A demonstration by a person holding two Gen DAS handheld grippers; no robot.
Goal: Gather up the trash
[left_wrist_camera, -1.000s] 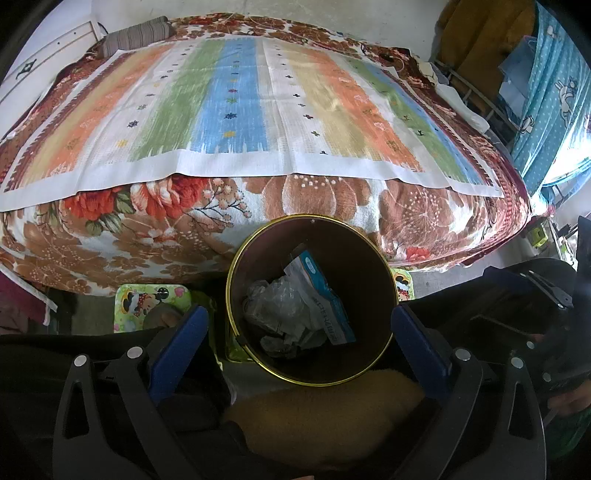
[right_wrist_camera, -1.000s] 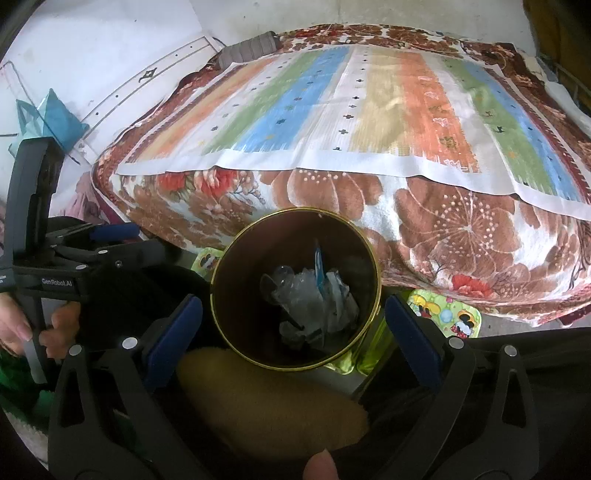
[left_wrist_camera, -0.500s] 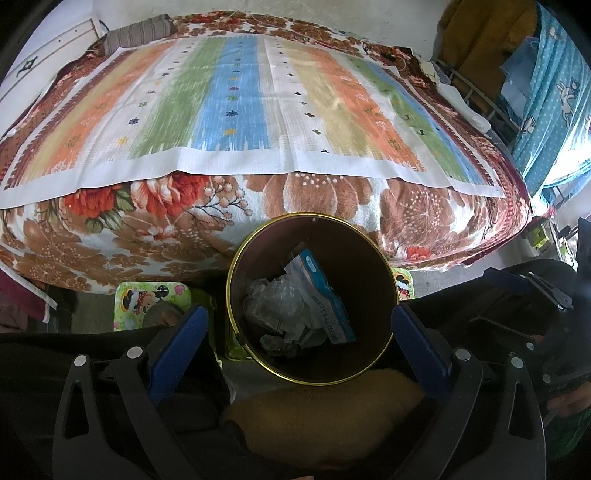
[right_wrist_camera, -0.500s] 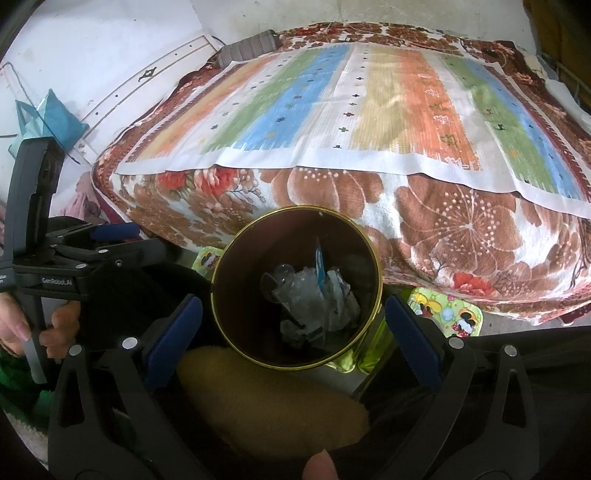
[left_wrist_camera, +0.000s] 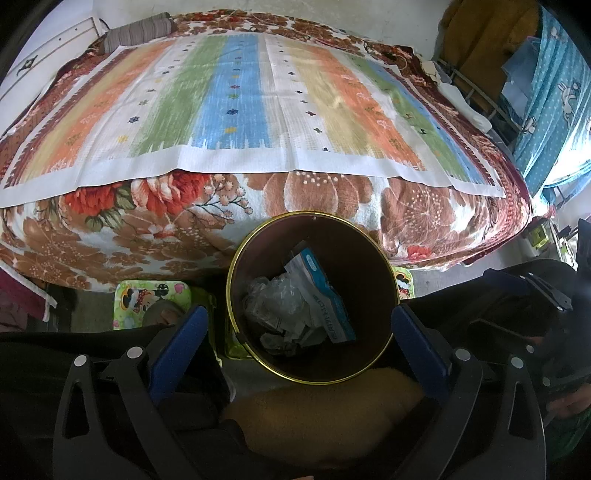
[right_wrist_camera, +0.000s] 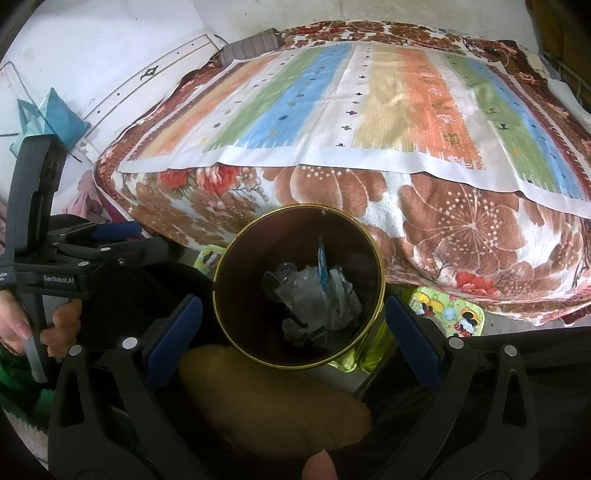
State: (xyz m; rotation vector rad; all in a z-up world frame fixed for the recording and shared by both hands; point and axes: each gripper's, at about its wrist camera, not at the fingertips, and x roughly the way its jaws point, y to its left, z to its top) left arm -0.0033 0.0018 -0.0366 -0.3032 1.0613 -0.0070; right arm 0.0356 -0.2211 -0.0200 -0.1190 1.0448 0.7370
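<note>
- The bed fills the upper part of both views, covered by a brown and red floral blanket that hangs down its near side.
- A striped mat in orange, green, blue and cream bands with a white border lies flat on top of the blanket; a grey striped pillow sits at the far left end of the bed.
- A round bin with a dark brown inside and a gold rim stands on the floor just in front of the bed, upright and open at the top.
- A tan cushion lies just in front of the bin, close against its near rim.
- The left gripper hangs above the bin with its blue-padded fingers spread wide, one on each side of the rim, holding nothing.
- The right gripper hangs above the same bin, its fingers also spread wide and empty; in its view the left gripper's black body is seen at the left, gripped by a hand.
- Cartoon-printed mats in green lie on the floor on either side of the bin.
- The trash lies at the bottom of the bin: crumpled clear plastic with a blue and white packet leaning over it.
</note>
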